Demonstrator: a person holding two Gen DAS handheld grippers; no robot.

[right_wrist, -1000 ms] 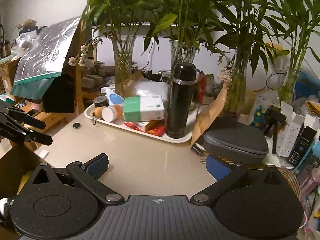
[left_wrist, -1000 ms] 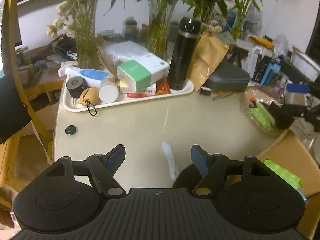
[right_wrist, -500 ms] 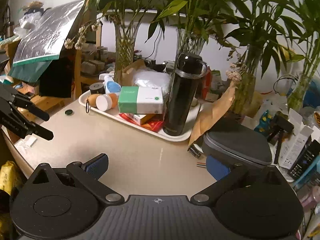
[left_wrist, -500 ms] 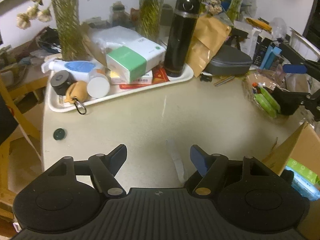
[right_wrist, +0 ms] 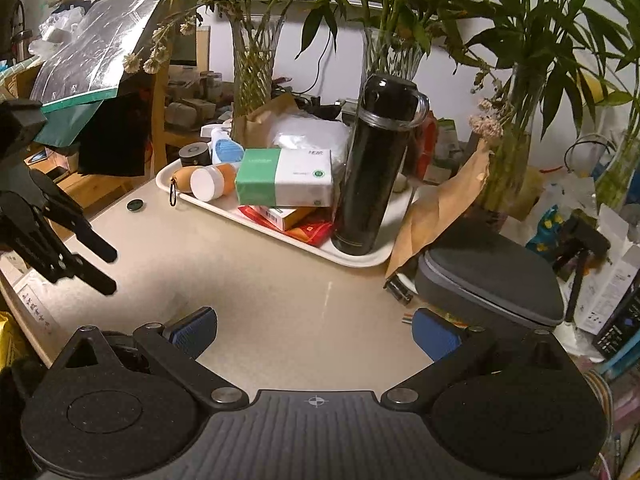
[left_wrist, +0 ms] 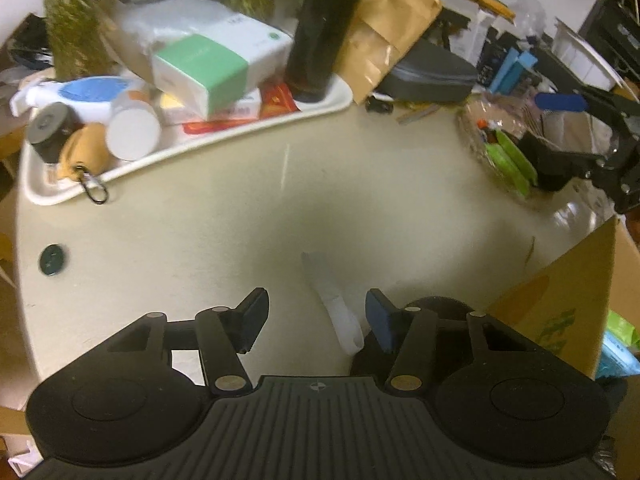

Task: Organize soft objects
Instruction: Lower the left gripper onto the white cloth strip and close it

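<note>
Dropping lower over the desk [left_wrist: 168, 220] than a second ago, the left tongs [left_wrist: 316, 314] have just been narrowing around the white wrapper [left_wrist: 340, 316] at the near edge, not pinching it yet, while the right tongs [right_wrist: 316, 334] hang wide apart, empty.

A tray [left_wrist: 192, 142] sits at the back of the surface [left_wrist: 224, 232], the flask [left_wrist: 320, 28] on it, right of the box [left_wrist: 208, 68].

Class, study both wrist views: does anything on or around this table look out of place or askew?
Yes. A crumpled white soft strip lies alone on the bare beige table, between the open left gripper's fingers. A metal carabiner clip hangs over the white tray's rim.
</note>
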